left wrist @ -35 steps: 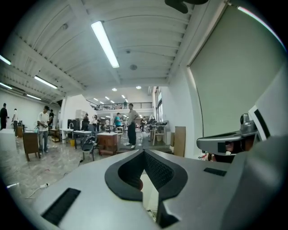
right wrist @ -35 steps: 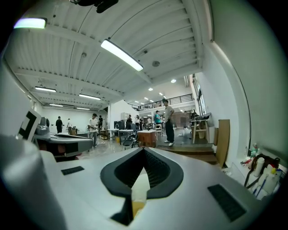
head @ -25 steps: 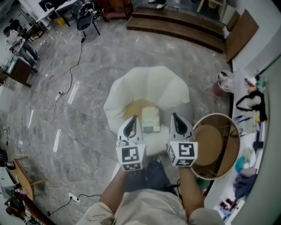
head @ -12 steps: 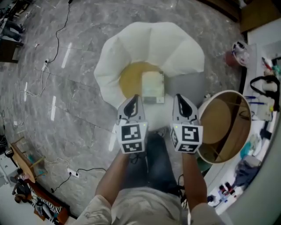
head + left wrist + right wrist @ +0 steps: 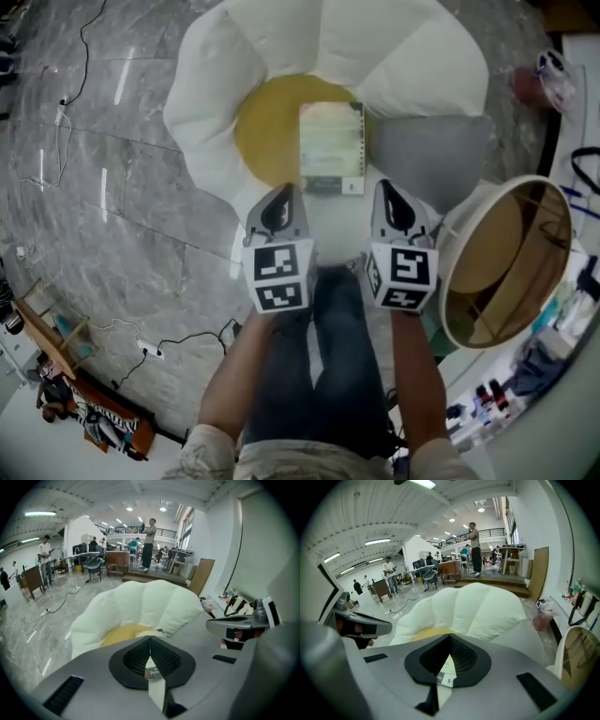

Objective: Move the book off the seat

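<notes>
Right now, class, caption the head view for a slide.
Both shut, left gripper and right gripper hover near a book on the yellow seat of a white chair.

Look just below the fingertips of your left gripper: the book shows a word beginning "Patte", the rest cut off. Below the fingertips of your right gripper, the book bears a barcode label, its digits too small to read.

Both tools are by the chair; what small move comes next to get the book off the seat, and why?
Probably open the right tool and ease it toward the near edge of the book. It and the left tool are shut and empty, while the book lies flat on the seat.
</notes>
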Tool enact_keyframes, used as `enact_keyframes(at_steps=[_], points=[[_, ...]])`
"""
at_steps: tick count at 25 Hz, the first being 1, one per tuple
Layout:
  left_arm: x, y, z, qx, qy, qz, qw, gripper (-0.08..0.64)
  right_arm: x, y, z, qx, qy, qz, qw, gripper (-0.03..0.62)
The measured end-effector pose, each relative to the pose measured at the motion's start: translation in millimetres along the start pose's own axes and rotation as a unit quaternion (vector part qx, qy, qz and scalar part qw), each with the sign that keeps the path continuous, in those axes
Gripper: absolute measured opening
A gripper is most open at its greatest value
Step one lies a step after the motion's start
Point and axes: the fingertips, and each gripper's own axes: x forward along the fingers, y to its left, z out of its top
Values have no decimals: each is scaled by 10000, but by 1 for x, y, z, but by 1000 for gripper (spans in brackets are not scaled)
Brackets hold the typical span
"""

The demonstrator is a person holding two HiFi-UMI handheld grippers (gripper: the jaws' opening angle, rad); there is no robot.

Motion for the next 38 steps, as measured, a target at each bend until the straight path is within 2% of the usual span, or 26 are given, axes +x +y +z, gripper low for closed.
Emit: enact_keyframes(at_steps=[5, 9, 12, 18, 20, 23, 29, 38], points=[[59, 16, -52, -96, 357, 75, 9993, 4, 54, -1, -54, 56, 388, 46, 9992, 5], [100, 22, -87, -179, 662, -13, 9976, 6, 92, -5, -89, 262, 606, 104, 9978, 6], [119, 24, -104, -214, 794, -43, 9966, 40, 108, -11, -108, 322, 700, 58, 9970, 9], [149, 29, -125, -369, 957, -245, 9944, 143, 134, -19, -134, 497, 926, 46, 9945, 86], [162, 27, -132, -424, 1000, -330, 9935, 178, 144, -20, -146, 518, 1046, 105, 9931, 144], [180, 27, -140, -462, 1058, -431, 9924, 207, 160, -20, -161, 512, 1204, 197, 9912, 186], [201, 26, -155, -592, 1146, -599, 9898, 229, 174, -17, -181, 763, 1373, 350, 9870, 212], [207, 23, -161, -800, 1128, -766, 9874, 223, 179, -16, -184, 940, 1407, 364, 9849, 212]])
